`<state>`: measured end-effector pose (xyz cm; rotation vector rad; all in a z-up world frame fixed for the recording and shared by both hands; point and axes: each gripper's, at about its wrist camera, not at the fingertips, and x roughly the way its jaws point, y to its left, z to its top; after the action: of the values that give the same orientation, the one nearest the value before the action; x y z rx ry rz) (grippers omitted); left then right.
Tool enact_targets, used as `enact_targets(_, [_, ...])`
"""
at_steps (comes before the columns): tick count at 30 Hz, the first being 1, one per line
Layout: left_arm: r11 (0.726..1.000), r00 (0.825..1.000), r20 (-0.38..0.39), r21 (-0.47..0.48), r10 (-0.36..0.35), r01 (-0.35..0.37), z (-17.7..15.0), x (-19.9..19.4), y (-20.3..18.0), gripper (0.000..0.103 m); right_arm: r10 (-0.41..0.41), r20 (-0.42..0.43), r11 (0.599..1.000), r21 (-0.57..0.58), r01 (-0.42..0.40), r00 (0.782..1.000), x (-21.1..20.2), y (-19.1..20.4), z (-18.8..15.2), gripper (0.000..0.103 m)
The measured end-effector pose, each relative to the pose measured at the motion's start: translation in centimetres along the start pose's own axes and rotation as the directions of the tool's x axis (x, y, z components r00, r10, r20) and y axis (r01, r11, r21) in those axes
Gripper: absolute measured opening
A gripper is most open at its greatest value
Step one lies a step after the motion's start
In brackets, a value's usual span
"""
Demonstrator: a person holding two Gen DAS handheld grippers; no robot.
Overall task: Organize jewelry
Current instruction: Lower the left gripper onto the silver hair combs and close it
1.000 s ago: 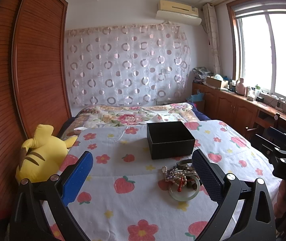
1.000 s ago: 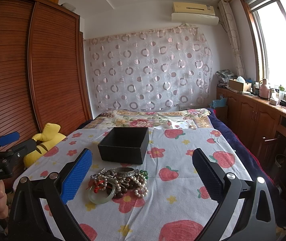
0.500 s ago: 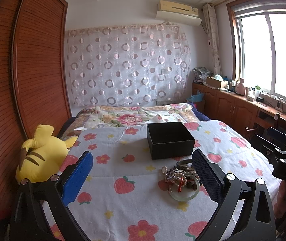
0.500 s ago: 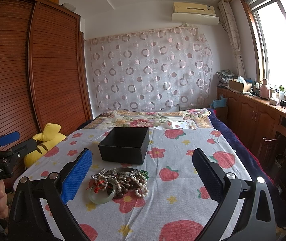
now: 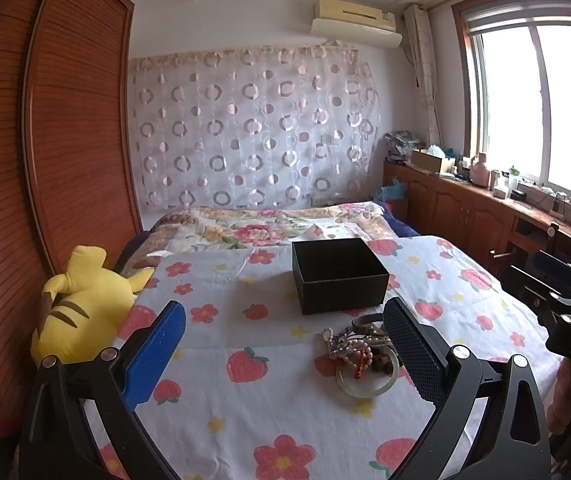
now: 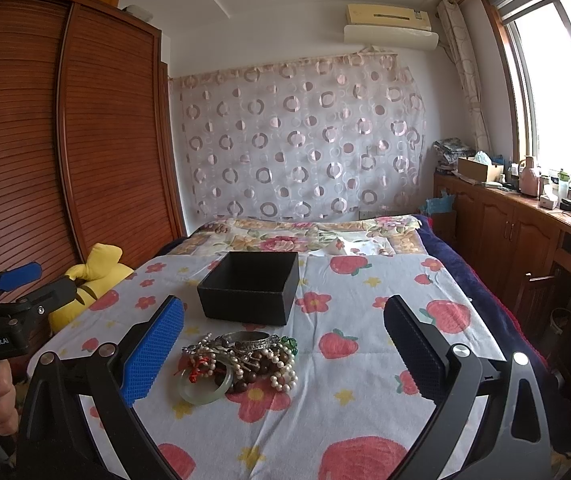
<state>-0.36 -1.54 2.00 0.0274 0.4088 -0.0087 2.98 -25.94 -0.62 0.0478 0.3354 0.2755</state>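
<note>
jewelry pile (image 6: 241,364) sits on the strawberry-print sheet (image 6: 365,408) of the bed, toward the near end, tangled: pearl strands, dark wood beads, a silver bangle (image 6: 247,337) on its far side, a pale jade bangle (image 6: 204,387) on its near-left side. black box (image 6: 251,288) stands open-topped just beyond the pile, toward the middle of the bed, a small strip of sheet between them.

right gripper (image 6: 283,352) hangs above the near end of the bed; the pile lies between its fingers in view, closer to the blue left pad (image 6: 153,354) than to the dark right pad (image 6: 413,354). jaws spread wide, holding nothing, touching nothing.

left gripper (image 5: 283,354) is also above the near end, further toward the bed's left side; from its camera the pile (image 5: 359,354) lies just beside and partly behind the right pad (image 5: 413,354), well apart from the blue left pad (image 5: 153,354). the box (image 5: 339,276) is ahead, between the fingers. jaws wide, empty, no contact.

yellow plush toy (image 5: 81,306) lies at the left edge of the bed by the wooden wardrobe (image 5: 25,160).

compared with the earlier frames: no visible change, both grippers equally wide and in the same spots, pile and box unmoved.
</note>
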Motion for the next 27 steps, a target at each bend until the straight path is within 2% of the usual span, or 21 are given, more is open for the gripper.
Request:
enact_targets(7, [1.0,1.0,-0.015,-0.01,-0.005,0.005,-0.2,-0.2,0.4,0.096,0.01,-0.021,1.0,0.0,-0.01,1.0,0.0,0.2,-0.7,0.101])
enact_targets(13, [0.999,0.996,-0.083,-0.023,-0.041,0.039,-2.1,1.7,1.0,0.095,0.015,-0.056,1.0,-0.014,-0.016,0.998,1.6,-0.7,-1.9,0.1])
enact_targets(19, [0.996,0.983,-0.159,-0.019,-0.089,0.087,-4.1,4.4,1.1,0.095,0.045,-0.141,0.999,-0.022,-0.049,0.989,3.6,-1.7,-3.4,0.085])
enact_targets(27, [0.988,0.961,-0.231,-0.013,-0.154,0.155,-5.4,6.9,0.7,0.094,0.064,-0.221,0.996,-0.038,-0.075,0.973,5.7,-2.1,-5.1,0.083])
